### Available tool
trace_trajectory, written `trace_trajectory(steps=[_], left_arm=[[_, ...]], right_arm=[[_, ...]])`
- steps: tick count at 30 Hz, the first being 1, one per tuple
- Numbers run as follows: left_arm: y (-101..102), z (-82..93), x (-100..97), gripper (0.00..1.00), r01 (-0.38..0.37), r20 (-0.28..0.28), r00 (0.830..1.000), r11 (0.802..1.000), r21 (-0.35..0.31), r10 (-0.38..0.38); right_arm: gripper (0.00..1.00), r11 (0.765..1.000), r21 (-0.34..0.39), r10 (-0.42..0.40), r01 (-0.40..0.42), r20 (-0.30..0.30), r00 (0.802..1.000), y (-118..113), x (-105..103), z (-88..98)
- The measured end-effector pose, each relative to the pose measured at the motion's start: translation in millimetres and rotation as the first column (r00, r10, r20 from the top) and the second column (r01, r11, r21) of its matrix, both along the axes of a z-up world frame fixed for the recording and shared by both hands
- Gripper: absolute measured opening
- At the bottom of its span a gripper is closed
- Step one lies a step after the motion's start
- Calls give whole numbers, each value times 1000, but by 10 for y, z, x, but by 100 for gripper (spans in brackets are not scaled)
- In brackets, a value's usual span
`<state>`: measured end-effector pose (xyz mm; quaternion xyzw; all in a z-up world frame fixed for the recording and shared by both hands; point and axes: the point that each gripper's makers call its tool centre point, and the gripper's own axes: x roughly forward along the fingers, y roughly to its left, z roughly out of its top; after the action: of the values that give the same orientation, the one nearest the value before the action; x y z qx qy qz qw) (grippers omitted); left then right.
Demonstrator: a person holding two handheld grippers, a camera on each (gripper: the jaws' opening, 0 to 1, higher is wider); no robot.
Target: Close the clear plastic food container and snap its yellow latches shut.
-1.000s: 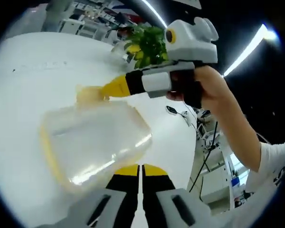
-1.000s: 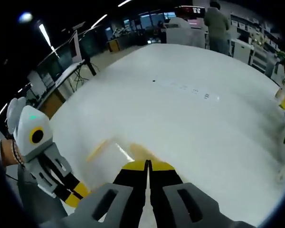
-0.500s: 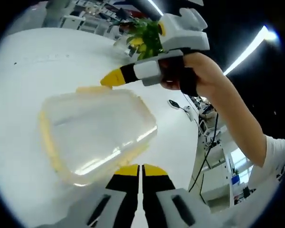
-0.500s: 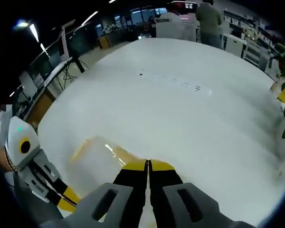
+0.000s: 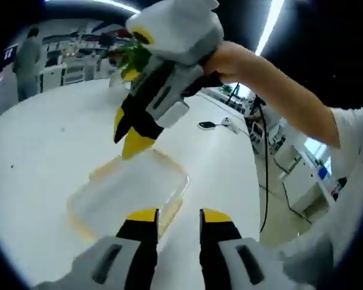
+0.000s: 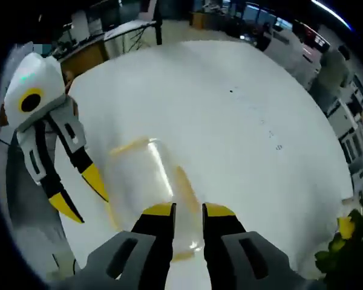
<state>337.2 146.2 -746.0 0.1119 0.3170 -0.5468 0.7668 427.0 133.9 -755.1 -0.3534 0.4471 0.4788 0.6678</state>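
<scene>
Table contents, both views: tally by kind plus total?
Food container: 1
Grippers: 2, the left gripper and the right gripper, both with jaws apart above the container
Potted plant: 1, at the table's edge
Small dark item with a cable: 1, too small to identify
Total: 5

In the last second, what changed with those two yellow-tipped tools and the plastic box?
Both grippers' jaws opened: the left gripper and the right gripper were shut and now stand parted. Both have lifted back from the container, neither holding it. The container stays closed on the white table.
</scene>
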Motion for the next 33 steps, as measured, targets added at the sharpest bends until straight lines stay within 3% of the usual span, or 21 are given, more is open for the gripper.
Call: trace_trajectory(steps=[3,7,10,12,14,19,24,25,29,33], left_arm=[[-67,5,2,19,54,73,996,998,36,-57],[-111,-64,-25,22,101,104,988,990,94,-111],[-97,-129,-4,22,149,152,973,977,155,-172],[-106,-158,-25,22,168,140,972,974,152,-189],[-101,-178,10,22,148,117,979,979,141,-165],[-99,-158,65,24,145,123,979,981,130,-161],[-118,-170,204,25,141,239,952,969,205,-190],[-132,-165,233,27,138,276,940,965,224,-199],[-127,-163,190,27,139,247,949,964,226,-195],[-142,-154,128,22,174,266,935,955,238,-237]], right_arm=[[21,994,-59,86,-89,-46,995,37,-75,-79],[27,980,-135,134,-143,-67,989,35,-41,-187],[29,976,-143,153,-166,-96,984,41,-129,-207],[31,973,-154,155,-170,-102,983,54,-126,-201],[32,970,-162,165,-183,-115,980,47,-150,-204],[31,970,-157,162,-187,-159,974,56,-200,-221],[32,966,-157,171,-203,-198,965,87,-233,-245],[32,971,-158,146,-181,-214,966,87,-249,-254],[31,955,-205,174,-214,-198,965,95,-267,-247],[31,933,-261,204,-249,-187,961,121,-276,-251]])
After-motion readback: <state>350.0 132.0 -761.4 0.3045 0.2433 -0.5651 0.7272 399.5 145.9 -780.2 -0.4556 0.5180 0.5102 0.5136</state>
